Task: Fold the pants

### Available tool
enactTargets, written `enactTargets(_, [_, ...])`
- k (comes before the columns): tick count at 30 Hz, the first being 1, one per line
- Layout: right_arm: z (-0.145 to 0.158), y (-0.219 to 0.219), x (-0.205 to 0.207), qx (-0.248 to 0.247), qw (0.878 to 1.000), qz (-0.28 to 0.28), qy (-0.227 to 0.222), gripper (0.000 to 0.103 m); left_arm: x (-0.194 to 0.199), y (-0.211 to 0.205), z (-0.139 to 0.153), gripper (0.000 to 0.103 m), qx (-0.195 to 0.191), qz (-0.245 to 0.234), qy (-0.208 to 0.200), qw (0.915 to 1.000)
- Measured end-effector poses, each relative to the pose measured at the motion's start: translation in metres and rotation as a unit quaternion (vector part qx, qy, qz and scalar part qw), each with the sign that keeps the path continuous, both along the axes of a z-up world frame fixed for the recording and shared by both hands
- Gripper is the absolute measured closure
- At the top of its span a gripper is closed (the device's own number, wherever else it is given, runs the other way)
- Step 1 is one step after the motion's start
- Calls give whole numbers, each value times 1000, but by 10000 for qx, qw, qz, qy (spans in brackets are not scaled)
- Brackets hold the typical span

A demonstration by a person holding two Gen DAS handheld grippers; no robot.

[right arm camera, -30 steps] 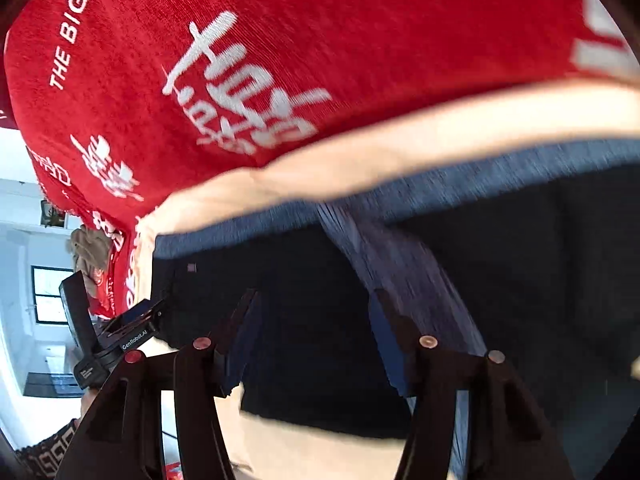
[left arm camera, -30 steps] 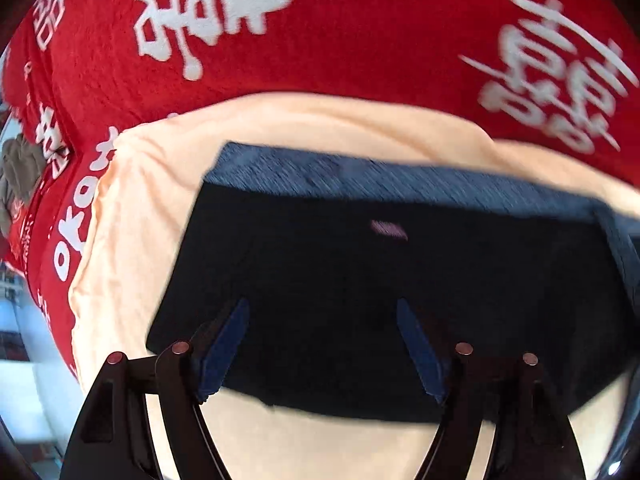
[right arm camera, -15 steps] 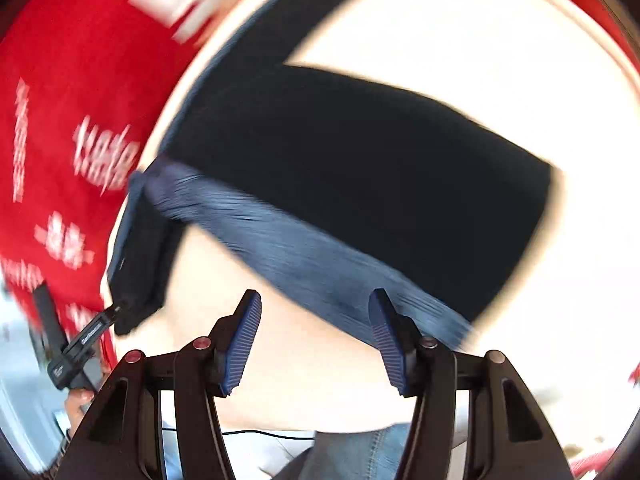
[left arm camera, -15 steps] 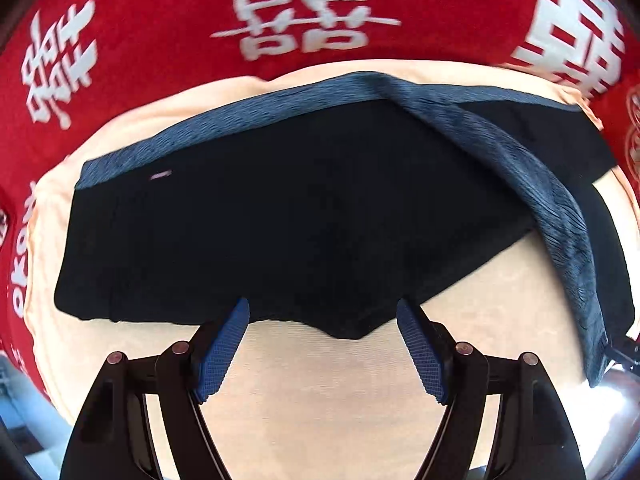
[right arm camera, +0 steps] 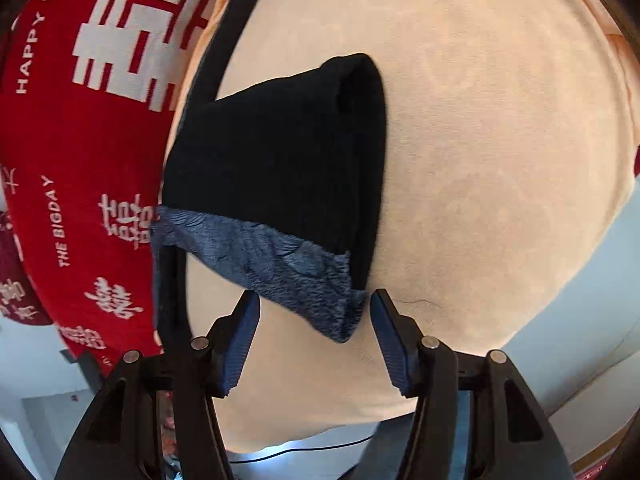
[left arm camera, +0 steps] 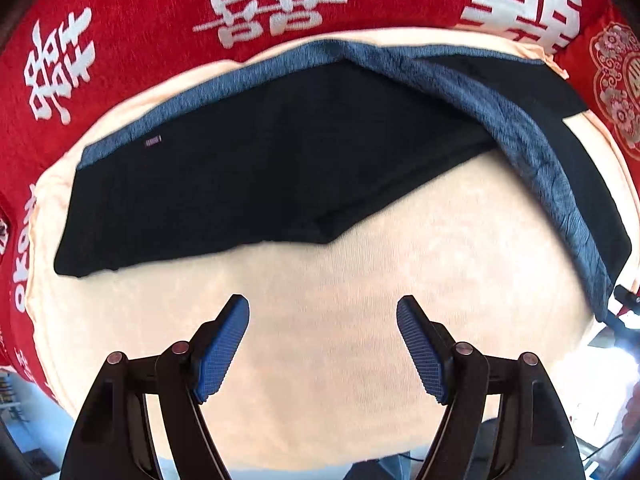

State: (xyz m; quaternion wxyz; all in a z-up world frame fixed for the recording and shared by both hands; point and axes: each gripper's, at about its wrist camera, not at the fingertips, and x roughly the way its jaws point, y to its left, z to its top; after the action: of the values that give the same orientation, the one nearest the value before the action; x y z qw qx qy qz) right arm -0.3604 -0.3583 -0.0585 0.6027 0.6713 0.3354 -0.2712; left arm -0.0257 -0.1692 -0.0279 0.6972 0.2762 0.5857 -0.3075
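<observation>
The black pants (left arm camera: 260, 168) with a blue-grey waistband (left arm camera: 520, 136) lie partly folded on a peach cloth (left arm camera: 340, 280). In the right wrist view the pants (right arm camera: 280, 152) lie folded over, with the waistband (right arm camera: 288, 272) nearest me. My left gripper (left arm camera: 322, 344) is open and empty, over bare peach cloth just short of the pants' near edge. My right gripper (right arm camera: 314, 332) is open, its blue pads (right arm camera: 240, 340) on either side of the waistband's near corner, not closed on it.
A red blanket (left arm camera: 160, 12) with white characters lies under the peach cloth and rings it at the back and left; it also shows in the right wrist view (right arm camera: 80, 140). The cloth's near edge (right arm camera: 320, 440) drops off to a pale floor.
Both grippers have pulled back from the pants toward the near edge. The right side of the pants now lies folded over. The right view has swung round to look along the waistband.
</observation>
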Motion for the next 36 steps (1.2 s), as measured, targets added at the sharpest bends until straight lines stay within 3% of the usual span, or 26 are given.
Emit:
enactTargets(3, [-11,0,-1,222,9994,228,115,42,-14,-10,-7,26,14,-91,98,9999])
enactTargets(9, [-29,-2,-15,764,9960,90,-453,41,-20,-68,1,26,-300,-36,96,9995])
enactTargets(11, [-26,-7,-15,852,9939,98,-696,41,-16,-95,-9,26,-312,-18,248,9992])
enactTargets(16, [-33,-20,-12,1041,9904,-40,-913,43,-3,-136,-40,25,-107,107,86,9998])
enactTargets(17, [-32,-20,-12,1044,9906,30,-888,58,-1,-139,-45,20,-59,181,78,9998])
enactTargets(18, [-32,-20,-11,1075,9908,113,-817,89,-2,-141,-47,18,-57,195,72,9998])
enactTargets(20, [-29,-21,-11,1156,9892,53,-901,91,-7,-145,-50,17,64,81,-35,9999])
enactTargets(23, [-4,-35,-1,874,9906,201,-1036,91,-16,-147,-53,17,261,-220,-176,9993])
enactTargets(27, [40,-76,22,357,9897,394,-1328,92,-16,-144,-55,17,311,-265,-99,9991])
enactTargets(32, [90,-159,60,-447,9860,624,-1483,92,-7,-142,-54,17,340,-101,11,9994])
enactTargets(36, [110,-234,101,-1068,9832,866,-1198,91,-2,-146,-54,17,375,-1,26,9993])
